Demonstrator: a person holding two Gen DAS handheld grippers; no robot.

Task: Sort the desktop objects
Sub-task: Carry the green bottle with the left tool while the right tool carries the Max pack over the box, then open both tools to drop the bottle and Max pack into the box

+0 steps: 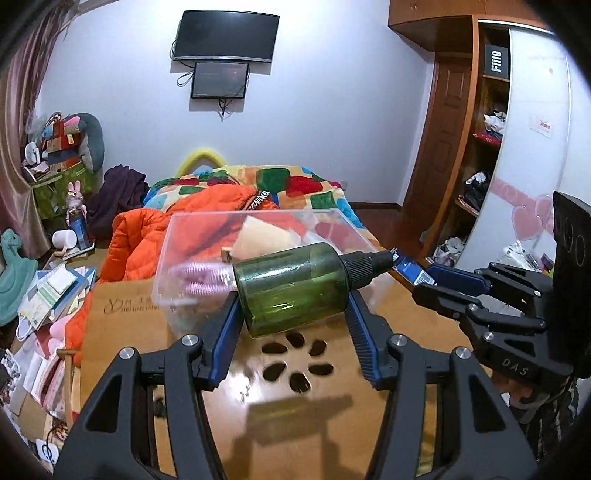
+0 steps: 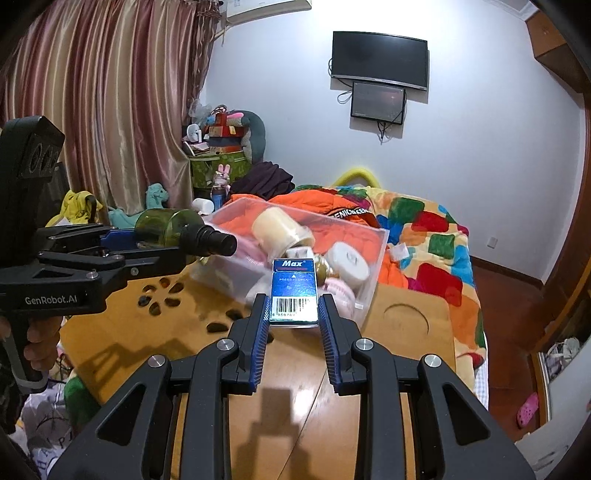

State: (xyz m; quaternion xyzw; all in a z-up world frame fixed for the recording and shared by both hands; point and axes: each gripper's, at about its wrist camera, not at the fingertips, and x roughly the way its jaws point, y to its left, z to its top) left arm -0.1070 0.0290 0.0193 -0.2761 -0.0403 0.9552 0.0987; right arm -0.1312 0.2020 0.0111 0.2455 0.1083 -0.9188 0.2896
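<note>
The left gripper point(image 1: 291, 314) clamped a green bottle point(image 1: 291, 288) lying sideways, cap point(image 1: 365, 264) pointing right, above the wooden table point(image 1: 314, 406) just before the clear bin point(image 1: 192, 236). To its right, the right gripper point(image 2: 291, 314) pinched a small blue box point(image 2: 293, 291) before that same bin point(image 2: 373, 258).

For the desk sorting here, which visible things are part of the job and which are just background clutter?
Part of the job:
- green bottle, held in the left gripper
- blue Max box, held in the right gripper
- clear bin with items inside
- wooden table

Lying about:
- orange jacket
- patchwork blanket
- wall screens
- floor clutter
</note>
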